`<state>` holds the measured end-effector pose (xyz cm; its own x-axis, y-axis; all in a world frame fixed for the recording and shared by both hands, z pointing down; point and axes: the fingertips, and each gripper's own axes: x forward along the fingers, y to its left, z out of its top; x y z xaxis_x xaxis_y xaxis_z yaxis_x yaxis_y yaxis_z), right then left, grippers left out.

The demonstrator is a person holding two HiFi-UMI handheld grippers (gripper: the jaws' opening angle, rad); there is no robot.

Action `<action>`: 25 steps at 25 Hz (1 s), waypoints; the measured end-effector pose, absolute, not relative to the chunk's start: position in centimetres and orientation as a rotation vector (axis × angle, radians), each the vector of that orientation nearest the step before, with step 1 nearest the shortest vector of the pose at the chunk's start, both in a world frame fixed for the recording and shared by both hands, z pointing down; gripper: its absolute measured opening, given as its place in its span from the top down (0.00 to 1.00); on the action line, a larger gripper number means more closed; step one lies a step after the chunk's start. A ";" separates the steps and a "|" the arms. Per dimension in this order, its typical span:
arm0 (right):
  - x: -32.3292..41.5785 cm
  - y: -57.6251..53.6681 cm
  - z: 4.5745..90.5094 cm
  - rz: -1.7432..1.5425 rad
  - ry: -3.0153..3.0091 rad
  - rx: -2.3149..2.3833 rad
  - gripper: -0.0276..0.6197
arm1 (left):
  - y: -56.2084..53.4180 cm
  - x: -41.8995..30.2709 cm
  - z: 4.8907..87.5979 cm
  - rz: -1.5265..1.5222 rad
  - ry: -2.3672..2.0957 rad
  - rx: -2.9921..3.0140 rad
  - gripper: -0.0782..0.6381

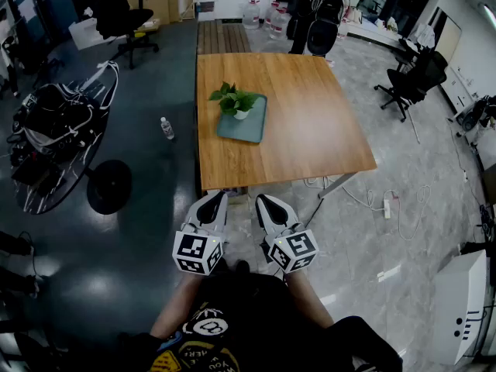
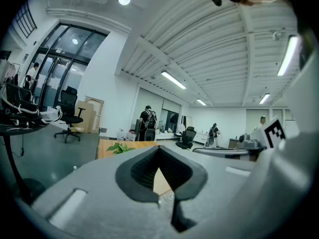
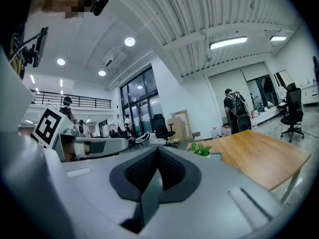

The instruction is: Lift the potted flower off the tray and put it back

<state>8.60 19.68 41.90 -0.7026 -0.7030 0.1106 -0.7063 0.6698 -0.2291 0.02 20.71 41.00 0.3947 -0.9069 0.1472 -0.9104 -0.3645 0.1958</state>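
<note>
Wood-grain board forms the top of the rectangular bench [image 1: 294, 130]. It carries a flat teal rectangular tray [image 1: 254, 129] left of centre. The small potted flower with green leaves and a white pot [image 1: 235, 103] stands upright at the far end of the tray, so no lift has begun.

The person stands off the near edge of the bench and holds both tools side by side, roughly level and aimed at the plant. The white left gripper [image 1: 212, 204] and the white right gripper [image 1: 268, 206] are well apart from the tray. This reads as a ready posture ahead of the approach.

The dark ribbed fingers [image 2: 139, 176] of the left gripper are together with nothing between them. The fingers [image 3: 134, 173] of the right gripper are likewise pressed together and empty. Either pair would have to part before it could take the pot.

Each gripper bears a cube with black-and-white square markers; these are coded patterns, not text. Yellow print shows on the person's dark shirt [image 1: 203, 333] but is too small to read. No brand is legible on the tray or pot.
</note>
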 end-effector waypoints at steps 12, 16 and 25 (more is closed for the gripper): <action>8.5 19.1 42.1 0.405 -2.853 1.219 0.96 | 20.0 -0.2 41.1 0.022 -1.603 2.413 0.90; 8.4 18.7 42.4 0.413 -2.848 1.229 0.95 | 19.8 -0.4 41.3 0.025 -1.591 2.412 0.89; 6.6 17.2 43.4 0.451 -2.856 1.247 0.95 | 18.3 -2.8 43.0 0.031 -1.569 2.396 0.90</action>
